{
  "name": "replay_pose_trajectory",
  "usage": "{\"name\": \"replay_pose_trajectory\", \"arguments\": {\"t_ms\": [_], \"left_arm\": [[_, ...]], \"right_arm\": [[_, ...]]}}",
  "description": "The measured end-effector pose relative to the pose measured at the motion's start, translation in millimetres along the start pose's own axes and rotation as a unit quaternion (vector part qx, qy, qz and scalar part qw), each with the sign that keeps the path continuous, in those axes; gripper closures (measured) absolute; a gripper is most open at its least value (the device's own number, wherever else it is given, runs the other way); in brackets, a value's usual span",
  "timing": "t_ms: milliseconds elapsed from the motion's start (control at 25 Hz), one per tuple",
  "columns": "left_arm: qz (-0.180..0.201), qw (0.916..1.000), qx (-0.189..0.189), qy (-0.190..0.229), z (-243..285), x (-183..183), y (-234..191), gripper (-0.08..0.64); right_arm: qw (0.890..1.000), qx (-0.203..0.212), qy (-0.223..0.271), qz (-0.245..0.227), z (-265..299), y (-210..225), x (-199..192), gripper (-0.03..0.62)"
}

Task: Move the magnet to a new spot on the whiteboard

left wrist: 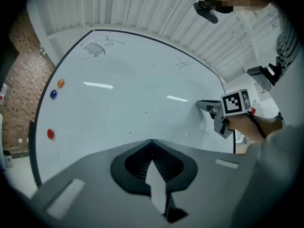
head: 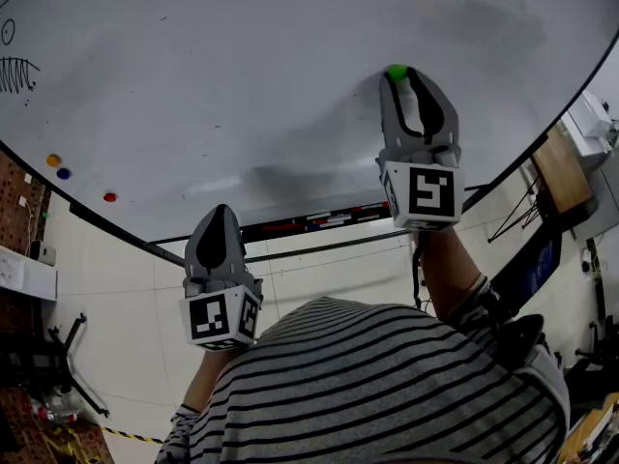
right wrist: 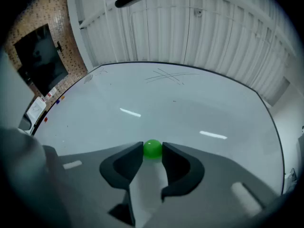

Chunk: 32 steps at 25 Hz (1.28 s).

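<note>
A small green magnet (head: 397,72) (right wrist: 152,148) sits against the whiteboard (head: 242,85) (right wrist: 190,103), right of its middle. My right gripper (head: 399,77) (right wrist: 152,151) is shut on it, one jaw tip touching each side. The left gripper view shows that right gripper (left wrist: 203,104) reaching the board (left wrist: 133,103) from the right. My left gripper (head: 216,218) (left wrist: 152,141) hangs lower, below the board's bottom edge. Its jaws are shut with nothing between them.
An orange magnet (head: 53,160), a blue magnet (head: 63,173) and a red magnet (head: 109,197) stick near the board's left edge. Black scribbles (head: 17,71) mark the upper left. A marker tray (head: 309,222) runs under the board. A chair (head: 542,269) and furniture stand at the right.
</note>
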State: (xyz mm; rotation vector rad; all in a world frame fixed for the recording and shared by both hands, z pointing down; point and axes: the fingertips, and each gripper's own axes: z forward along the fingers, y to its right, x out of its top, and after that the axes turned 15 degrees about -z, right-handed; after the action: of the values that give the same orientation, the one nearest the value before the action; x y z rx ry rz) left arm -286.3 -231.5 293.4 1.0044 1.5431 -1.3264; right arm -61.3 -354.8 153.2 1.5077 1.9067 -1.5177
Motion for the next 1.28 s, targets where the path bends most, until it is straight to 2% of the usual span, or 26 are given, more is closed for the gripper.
{"name": "replay_pose_trajectory", "arguments": {"t_ms": [120,280,440,760,1000,1280], "left_arm": [[0.001,1.0000,-0.007,0.000,5,0,3,0.543],[0.007,0.9998,-0.019,0.001,5,-1,15,0.543],[0.011,0.9996,-0.026,0.005,2,-4,35,0.543],[0.022,0.9975,-0.064,0.019,-28,-17,136,0.543],[0.022,0.9978,-0.062,0.012,-67,-42,206,0.543],[0.025,0.9985,-0.049,0.006,-115,-68,265,0.545]], "right_arm": [[1.000,0.009,-0.025,0.003,-2,1,-13,0.469],[1.000,-0.004,0.011,0.027,-18,13,-4,0.469],[0.999,0.005,0.013,0.052,-61,25,4,0.468],[0.995,0.032,-0.015,0.092,-175,64,-4,0.468],[0.987,0.069,-0.038,0.139,-250,78,-14,0.468],[0.981,0.101,-0.054,0.157,-322,102,-25,0.468]]}}
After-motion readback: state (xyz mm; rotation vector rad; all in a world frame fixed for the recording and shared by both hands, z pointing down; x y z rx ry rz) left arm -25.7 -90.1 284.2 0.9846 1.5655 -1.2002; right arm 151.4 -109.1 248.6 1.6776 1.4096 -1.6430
